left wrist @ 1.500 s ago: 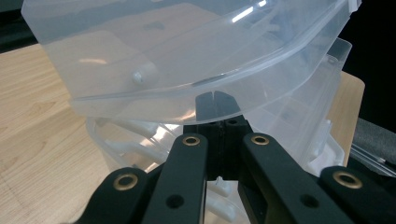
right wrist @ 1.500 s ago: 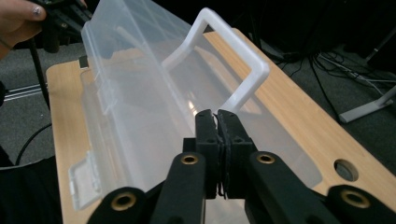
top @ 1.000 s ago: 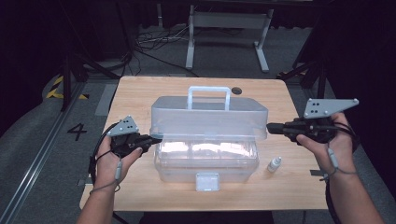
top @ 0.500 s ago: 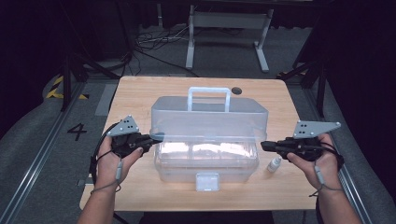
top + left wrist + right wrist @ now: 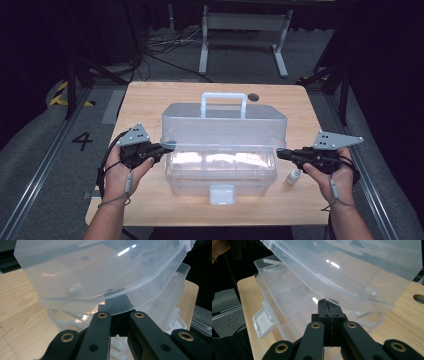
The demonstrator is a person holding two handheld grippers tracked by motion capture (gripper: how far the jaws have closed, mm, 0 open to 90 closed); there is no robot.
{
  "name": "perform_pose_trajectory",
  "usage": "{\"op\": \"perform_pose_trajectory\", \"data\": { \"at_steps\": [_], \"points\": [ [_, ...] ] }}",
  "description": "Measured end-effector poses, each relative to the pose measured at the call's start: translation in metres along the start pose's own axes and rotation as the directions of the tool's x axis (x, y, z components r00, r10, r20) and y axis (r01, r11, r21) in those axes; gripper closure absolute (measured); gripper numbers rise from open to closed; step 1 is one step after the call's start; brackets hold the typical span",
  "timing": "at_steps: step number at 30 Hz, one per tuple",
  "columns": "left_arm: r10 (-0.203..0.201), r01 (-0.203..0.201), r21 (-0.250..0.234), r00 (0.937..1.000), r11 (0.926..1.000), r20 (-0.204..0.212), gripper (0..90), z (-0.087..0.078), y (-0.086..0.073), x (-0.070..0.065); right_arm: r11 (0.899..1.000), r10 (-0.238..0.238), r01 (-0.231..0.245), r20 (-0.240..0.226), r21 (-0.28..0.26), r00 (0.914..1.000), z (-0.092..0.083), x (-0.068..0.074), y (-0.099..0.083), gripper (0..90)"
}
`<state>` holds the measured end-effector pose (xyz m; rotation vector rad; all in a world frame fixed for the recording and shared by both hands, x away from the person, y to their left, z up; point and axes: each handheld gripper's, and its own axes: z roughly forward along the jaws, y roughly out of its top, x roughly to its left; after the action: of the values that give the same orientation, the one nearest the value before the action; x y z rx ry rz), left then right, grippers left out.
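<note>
Clear box [image 5: 220, 165] mid-surface [image 5: 150, 100], lid [image 5: 225, 127] half raised. My left hand-held gripper [image 5: 167, 148] — jaws together, tips under lid's left edge. Right hand-held gripper [image 5: 280, 154] — jaws together, empty, at box's right end. Small bottle [image 5: 293, 176] just beside it.

Big "4" [image 5: 82, 141] painted on grey floor, left of table [image 5: 150, 100], no other txt legible

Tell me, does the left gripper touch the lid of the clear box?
Touching. In the left gripper view the shut left gripper has its tips tucked under the raised lid edge, with no gap between them; the high view agrees.
</note>
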<state>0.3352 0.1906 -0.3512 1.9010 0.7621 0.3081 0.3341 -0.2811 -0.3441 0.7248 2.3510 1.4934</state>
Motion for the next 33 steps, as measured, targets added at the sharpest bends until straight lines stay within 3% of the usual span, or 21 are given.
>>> {"op": "perform_pose_trajectory", "data": {
  "at_steps": [21, 33],
  "points": [
    [-0.012, 0.011, -0.029, 0.9991, 0.9995, -0.041, 89.9, 0.001, 0.022, 0.007, 0.999, -0.007, 0.010, 0.051, -0.051, 0.9987, 0.006, -0.008, 0.021, 90.0],
    [-0.023, 0.021, -0.044, 0.9980, 0.9988, -0.059, 89.9, 0.004, 0.035, 0.014, 0.996, 0.013, -0.007, 0.070, -0.086, 0.9974, 0.013, -0.015, 0.033, 90.0]
  ]
}}
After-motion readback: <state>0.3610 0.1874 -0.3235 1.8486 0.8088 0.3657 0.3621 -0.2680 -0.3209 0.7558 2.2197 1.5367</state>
